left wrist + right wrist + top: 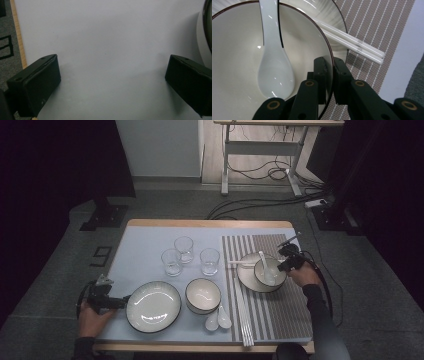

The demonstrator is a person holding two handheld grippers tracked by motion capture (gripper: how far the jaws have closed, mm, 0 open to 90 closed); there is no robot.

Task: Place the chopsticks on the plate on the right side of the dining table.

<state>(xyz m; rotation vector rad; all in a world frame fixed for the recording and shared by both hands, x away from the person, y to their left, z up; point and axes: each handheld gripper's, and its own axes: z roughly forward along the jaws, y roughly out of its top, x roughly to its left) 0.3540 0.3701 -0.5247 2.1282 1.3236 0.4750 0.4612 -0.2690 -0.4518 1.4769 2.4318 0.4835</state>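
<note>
Fingers of the right gripper are clamped on the near rim of a white, dark-edged ceramic bowl, one inside and one outside, as it sits on a white plate on the striped placemat at the counter's right. Moving it cleanly likely demands a level, slow carry, since a glossy white ceramic spoon rests loose inside. Left gripper fingers stand apart, empty, beside a large white dinner plate.
</note>
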